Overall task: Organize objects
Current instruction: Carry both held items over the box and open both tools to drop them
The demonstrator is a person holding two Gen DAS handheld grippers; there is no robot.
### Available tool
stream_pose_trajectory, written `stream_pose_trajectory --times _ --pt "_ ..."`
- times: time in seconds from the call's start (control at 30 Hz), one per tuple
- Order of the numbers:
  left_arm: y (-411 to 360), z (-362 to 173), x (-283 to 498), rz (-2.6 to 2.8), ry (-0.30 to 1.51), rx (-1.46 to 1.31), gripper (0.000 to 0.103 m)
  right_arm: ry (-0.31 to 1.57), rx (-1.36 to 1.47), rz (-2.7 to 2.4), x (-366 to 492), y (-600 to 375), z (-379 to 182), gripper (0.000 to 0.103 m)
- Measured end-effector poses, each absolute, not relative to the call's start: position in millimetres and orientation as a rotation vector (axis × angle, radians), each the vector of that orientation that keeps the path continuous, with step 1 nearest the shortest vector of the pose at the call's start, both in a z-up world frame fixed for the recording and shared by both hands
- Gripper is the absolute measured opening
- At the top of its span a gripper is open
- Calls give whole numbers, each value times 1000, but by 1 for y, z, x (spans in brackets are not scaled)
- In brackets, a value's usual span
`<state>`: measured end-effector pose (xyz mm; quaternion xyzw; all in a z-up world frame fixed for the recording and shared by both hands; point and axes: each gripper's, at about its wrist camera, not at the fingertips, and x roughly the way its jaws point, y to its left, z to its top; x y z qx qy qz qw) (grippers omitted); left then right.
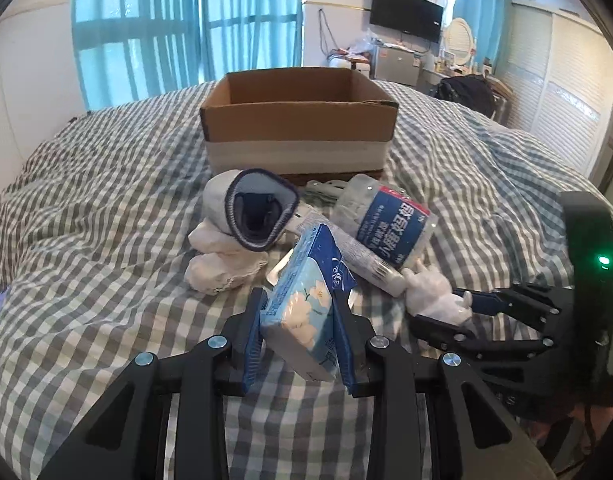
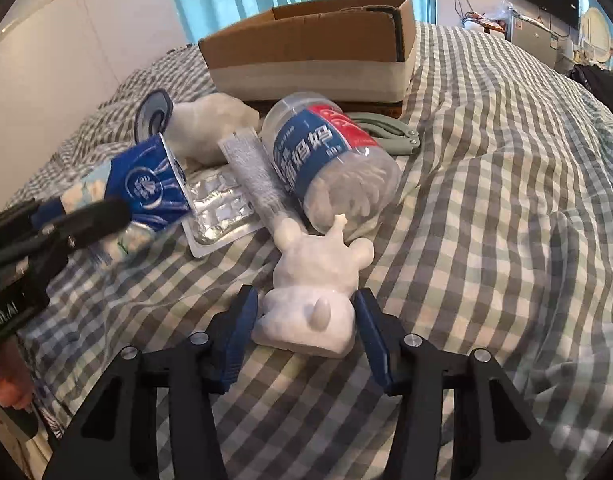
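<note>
Clutter sits in a heap on the checked bedspread, just in front of the open box, and we take that box as where it all goes. Going left to right, we have the white socks, one with a dark blue cuff, at the left edge of the heap. Next comes our left gripper, clenched on the tissue pack; the pack stands tilted between the blue pads and looks raised off the cover, though we cannot be sure it is clear of it. Under and behind it lies a foil blister sheet, then a slim grey tube leaning against the clear jar, which lies on its side with its blue and red label up. Grey-green clips lie behind the jar, by the box. Furthest right, our right gripper brackets the white figurine, fingers spread to either side; whether the pads touch it yet we cannot tell, and no squeeze shows. To do this step well, we should centre the pads on the broad base of the figurine rather than its thin limbs, close gently since it looks hard and smooth, and lift straight up so its ear end does not roll the jar. The left side should carry the pack high over the near wall of the box before letting go.
</note>
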<state>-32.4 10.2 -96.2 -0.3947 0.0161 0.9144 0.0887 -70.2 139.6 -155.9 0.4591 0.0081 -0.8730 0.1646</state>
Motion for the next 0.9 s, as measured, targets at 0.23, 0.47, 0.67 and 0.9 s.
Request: stream_pose_trajectory --times 0.23,0.47,0.67,0.9 --pt "8 -78 -32 2795 30 -1146 32 40 1164 -2573 -52 144 -112 48" --pt "12 -24 -50 2839 -23 -985 32 94 923 -2657 -50 145 -34 48" --pt "20 16 -83 2854 -19 -838 32 102 782 -2692 -76 141 8 48" --pt "25 37 -147 2865 2 -787 32 114 653 -2728 -135 126 44 48"
